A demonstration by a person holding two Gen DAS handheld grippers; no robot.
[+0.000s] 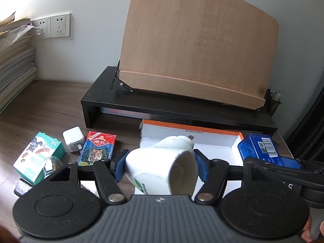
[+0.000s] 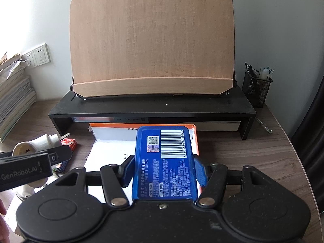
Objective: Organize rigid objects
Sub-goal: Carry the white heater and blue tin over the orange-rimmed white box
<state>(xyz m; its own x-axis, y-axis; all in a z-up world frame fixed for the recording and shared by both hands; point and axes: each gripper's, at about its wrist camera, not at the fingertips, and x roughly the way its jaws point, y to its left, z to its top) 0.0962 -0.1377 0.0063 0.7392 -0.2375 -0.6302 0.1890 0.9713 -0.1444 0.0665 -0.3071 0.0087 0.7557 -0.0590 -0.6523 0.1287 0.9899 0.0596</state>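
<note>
My left gripper [image 1: 160, 163] is shut on a white plug-in device [image 1: 162, 166] with a green logo, held over the near left part of an open orange-and-white cardboard box [image 1: 212, 141]. My right gripper [image 2: 165, 172] is shut on a flat blue box [image 2: 164, 160] with a barcode, held above the right side of the same cardboard box [image 2: 113, 145]. In the left wrist view the blue box [image 1: 259, 147] shows at the right. In the right wrist view the white device [image 2: 34, 143] and the left gripper's black body [image 2: 30, 166] show at the left.
On the wooden desk [image 1: 50, 109] to the left lie a green-and-white carton [image 1: 38, 158], a white charger cube [image 1: 73, 139] and a pack of playing cards [image 1: 97, 150]. Behind stand a black riser [image 2: 151, 109] with a wooden book stand [image 2: 151, 40], a mesh pen cup [image 2: 256, 87] and stacked books [image 1: 14, 60].
</note>
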